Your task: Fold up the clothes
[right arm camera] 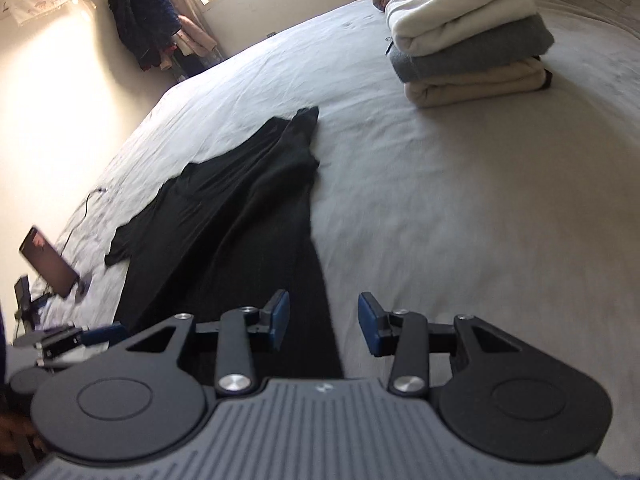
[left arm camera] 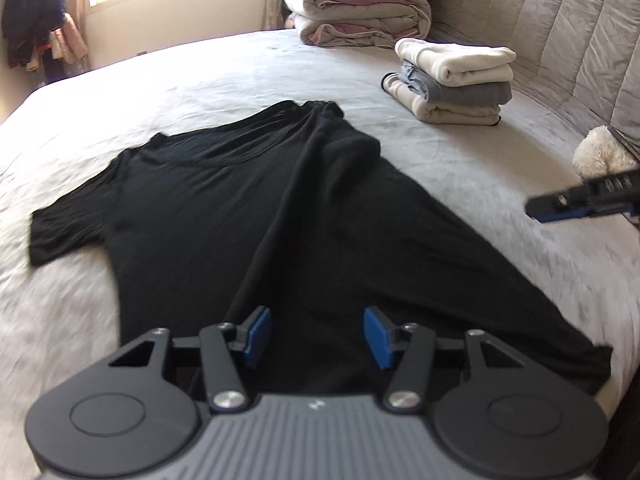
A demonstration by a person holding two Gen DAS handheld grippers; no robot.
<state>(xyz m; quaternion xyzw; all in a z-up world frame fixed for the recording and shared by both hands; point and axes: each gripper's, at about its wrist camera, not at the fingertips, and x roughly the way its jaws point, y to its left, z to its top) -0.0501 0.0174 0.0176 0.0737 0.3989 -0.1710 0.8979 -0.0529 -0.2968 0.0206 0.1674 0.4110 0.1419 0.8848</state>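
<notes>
Black left gripper point(left arm camera: 316, 336) and right gripper point(right arm camera: 323, 322) (blue pads, silver screws), ribbed grey bodies

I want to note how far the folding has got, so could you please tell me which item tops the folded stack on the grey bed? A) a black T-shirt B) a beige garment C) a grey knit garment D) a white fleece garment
D: the white fleece garment lies on top, above the grey knit garment and beige garment.
</notes>
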